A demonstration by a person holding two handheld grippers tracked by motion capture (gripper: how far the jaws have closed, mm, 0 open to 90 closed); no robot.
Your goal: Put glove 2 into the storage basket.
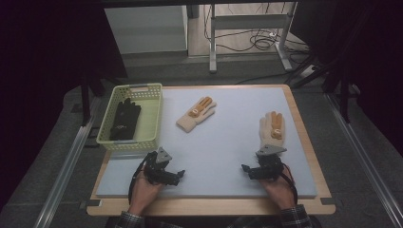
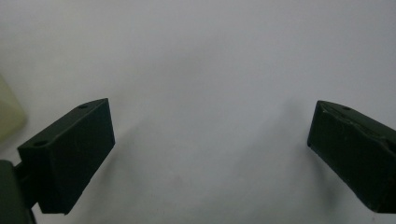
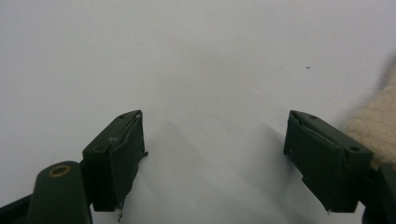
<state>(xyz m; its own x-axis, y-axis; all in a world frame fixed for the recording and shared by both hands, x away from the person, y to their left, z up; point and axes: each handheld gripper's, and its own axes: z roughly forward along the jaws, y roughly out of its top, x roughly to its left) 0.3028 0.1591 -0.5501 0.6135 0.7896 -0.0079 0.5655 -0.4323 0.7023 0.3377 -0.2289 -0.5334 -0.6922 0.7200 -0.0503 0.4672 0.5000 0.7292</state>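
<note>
While both tongs, left gripper (image 1: 177, 175) and right gripper (image 1: 248, 169), rest agape and empty near the front edge: black gloves (image 1: 124, 118) already in basket (image 1: 152, 111) (far left); cream gloves, one mid-table (image 1: 196, 114), one right (image 1: 272, 127), still to collect.

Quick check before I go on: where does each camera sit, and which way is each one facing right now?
High view: above the person's side, facing forward and down on the table; forearms, left tool, right tool show.
Left gripper view: on the left tool, jaws apart, facing the mat.
Right gripper view: on the right tool, jaws apart; shares the cream glove with the high view.
</note>
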